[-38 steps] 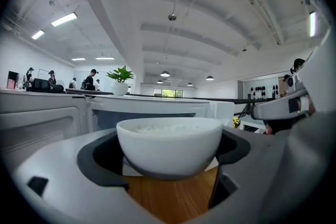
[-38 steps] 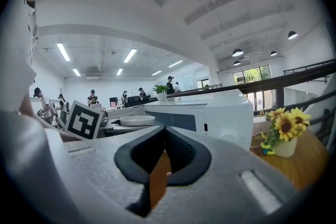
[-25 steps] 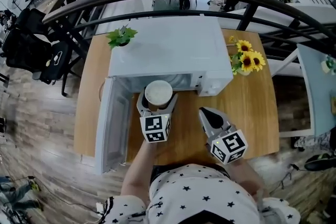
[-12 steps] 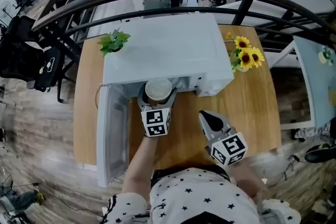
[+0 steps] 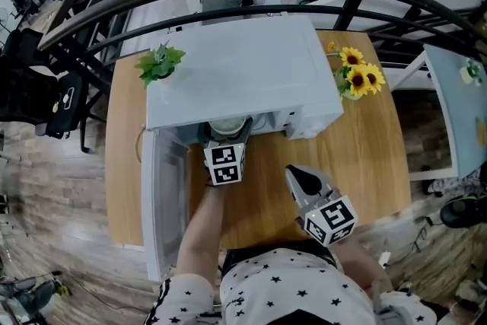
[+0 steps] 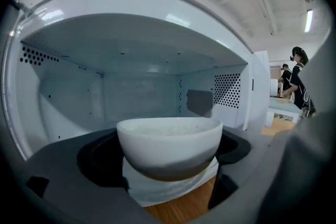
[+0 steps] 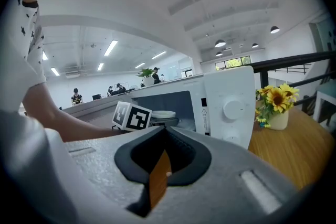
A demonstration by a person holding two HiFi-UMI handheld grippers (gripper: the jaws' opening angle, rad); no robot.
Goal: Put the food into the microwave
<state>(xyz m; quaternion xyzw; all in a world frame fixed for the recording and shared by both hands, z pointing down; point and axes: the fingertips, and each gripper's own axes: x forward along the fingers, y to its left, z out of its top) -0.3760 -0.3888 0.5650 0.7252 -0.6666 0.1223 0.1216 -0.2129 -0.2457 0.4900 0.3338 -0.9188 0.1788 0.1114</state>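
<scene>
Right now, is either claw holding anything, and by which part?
The left claw grips the white bowl by its two opposite sides, below the rim. The right claw is shut and empty.

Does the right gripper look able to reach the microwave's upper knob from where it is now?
Probably yes. The right gripper, shut and empty, faces the upper knob across bare table; the left gripper holds the bowl off to the side.

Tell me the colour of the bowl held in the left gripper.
The bowl is plain white; it shows best in the left gripper view.
</scene>
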